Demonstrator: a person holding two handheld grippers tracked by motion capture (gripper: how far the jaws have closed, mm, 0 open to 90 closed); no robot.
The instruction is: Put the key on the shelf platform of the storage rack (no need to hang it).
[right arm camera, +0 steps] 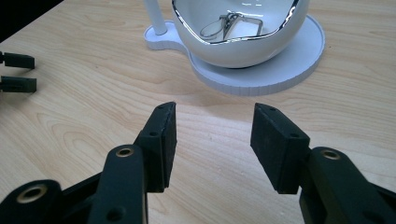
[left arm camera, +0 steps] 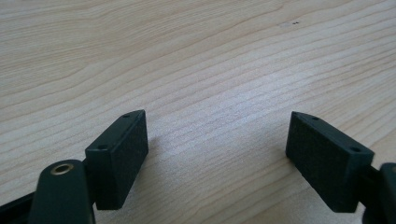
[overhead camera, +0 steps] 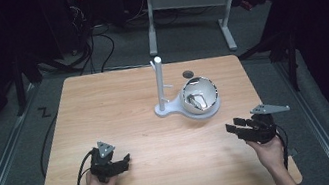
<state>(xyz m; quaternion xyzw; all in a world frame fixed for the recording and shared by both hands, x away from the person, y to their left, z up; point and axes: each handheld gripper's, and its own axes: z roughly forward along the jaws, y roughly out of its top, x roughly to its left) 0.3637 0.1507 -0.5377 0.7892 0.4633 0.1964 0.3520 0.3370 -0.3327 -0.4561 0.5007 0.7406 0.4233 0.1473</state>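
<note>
Bare table [overhead camera: 120, 115] lies ahead of both tools; only the bowl [overhead camera: 199, 94] on its stand [overhead camera: 161, 85] blocks.

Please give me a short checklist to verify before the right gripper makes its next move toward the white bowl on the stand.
1. Right gripper open with nothing between its fingers: ok.
2. Path from it to the white bowl free of other things on the table: ok.
3. Bowl seated upright on the round base of the white stand: ok.
4. Metal clip lies inside the bowl: ok; whether it is loose, cannot tell.
5. Left gripper open, low over bare wood, far from the bowl: ok.
6. Gripper already aligned with the bowl's rim for a grasp: cannot tell.
</note>
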